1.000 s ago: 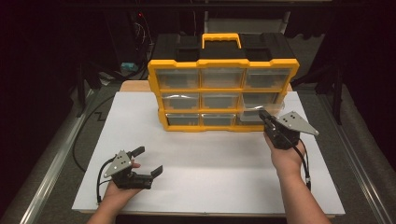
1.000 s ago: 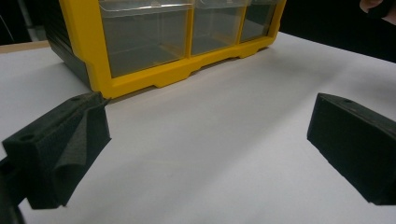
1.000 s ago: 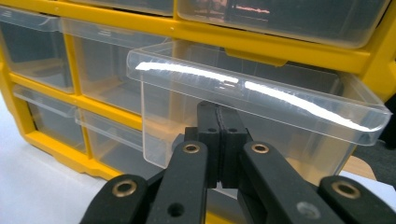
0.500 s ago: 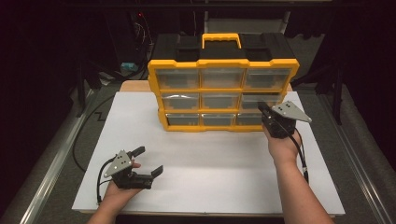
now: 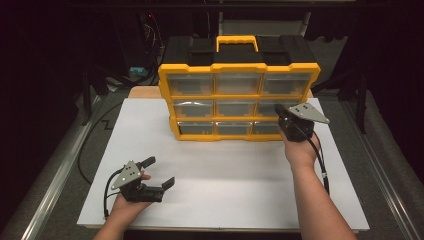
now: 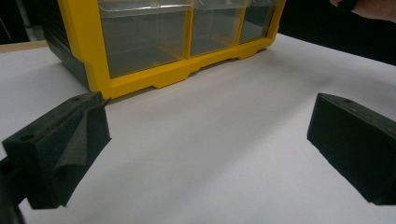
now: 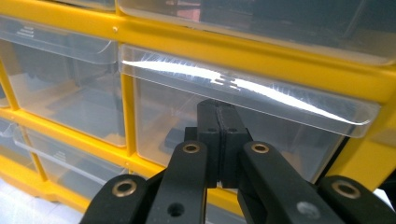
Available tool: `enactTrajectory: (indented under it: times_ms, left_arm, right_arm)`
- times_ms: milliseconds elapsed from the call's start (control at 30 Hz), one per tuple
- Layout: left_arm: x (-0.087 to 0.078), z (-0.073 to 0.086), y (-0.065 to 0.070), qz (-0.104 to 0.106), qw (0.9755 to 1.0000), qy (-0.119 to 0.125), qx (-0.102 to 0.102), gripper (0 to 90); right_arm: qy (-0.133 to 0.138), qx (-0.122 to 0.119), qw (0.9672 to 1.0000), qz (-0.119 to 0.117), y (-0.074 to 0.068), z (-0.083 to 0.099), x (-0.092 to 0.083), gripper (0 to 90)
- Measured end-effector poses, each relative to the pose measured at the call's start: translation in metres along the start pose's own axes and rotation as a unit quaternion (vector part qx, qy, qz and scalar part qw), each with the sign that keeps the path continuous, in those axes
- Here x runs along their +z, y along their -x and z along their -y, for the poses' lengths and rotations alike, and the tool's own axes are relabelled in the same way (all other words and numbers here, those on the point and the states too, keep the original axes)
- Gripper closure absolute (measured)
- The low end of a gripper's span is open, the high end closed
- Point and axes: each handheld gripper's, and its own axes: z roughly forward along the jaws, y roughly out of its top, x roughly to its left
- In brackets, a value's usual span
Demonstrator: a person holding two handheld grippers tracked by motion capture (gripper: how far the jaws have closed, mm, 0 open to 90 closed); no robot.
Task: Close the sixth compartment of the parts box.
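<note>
Fingers of my right gripper [image 7: 218, 140] pressed together, nothing between them, tips against the clear middle-row right drawer [image 7: 243, 126] of the yellow organizer [image 5: 239, 100] at the white board's [image 5: 225, 165] far side. Left gripper [image 5: 155, 172] gapes wide, empty, near the front edge.

The drawer cabinet [image 5: 239, 95] stands at the back of the white board [image 5: 225, 170], right tongs [image 5: 281, 111] before its middle-right drawer [image 7: 243, 116].

My left gripper [image 6: 205, 149] has its two black jaws wide apart over the white table [image 6: 224, 140]. Ahead I see the yellow drawer box [image 6: 140, 79] with clear drawers [image 6: 144, 37].
</note>
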Motion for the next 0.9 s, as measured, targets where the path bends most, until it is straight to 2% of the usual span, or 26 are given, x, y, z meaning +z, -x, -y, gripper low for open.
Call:
enactTrajectory:
  times_ms: [233,333,600,767,900]
  left_arm:
    - [0.000,0.000,0.000,-0.001,1.0000,0.001,0.000,0.4]
    - [0.000,0.000,0.000,-0.001,1.0000,0.001,0.000,0.4]
    - [-0.001,0.000,0.001,0.000,1.0000,0.001,-0.001,0.4]
    - [0.000,0.000,0.001,0.000,1.0000,0.002,-0.001,0.4]
    - [-0.001,0.000,0.001,-0.001,1.0000,0.002,-0.002,0.4]
  right_arm:
    - [0.001,0.002,0.9999,-0.012,-0.004,0.002,-0.012,89.8]
    - [0.005,0.004,0.9998,-0.020,-0.006,0.005,-0.021,86.3]
    - [-0.007,0.019,0.9987,-0.046,-0.014,0.020,-0.044,66.7]
    - [-0.014,0.020,0.9972,-0.071,-0.019,0.035,-0.058,49.8]
    - [-0.025,0.026,0.9961,-0.080,-0.024,0.049,-0.065,36.5]
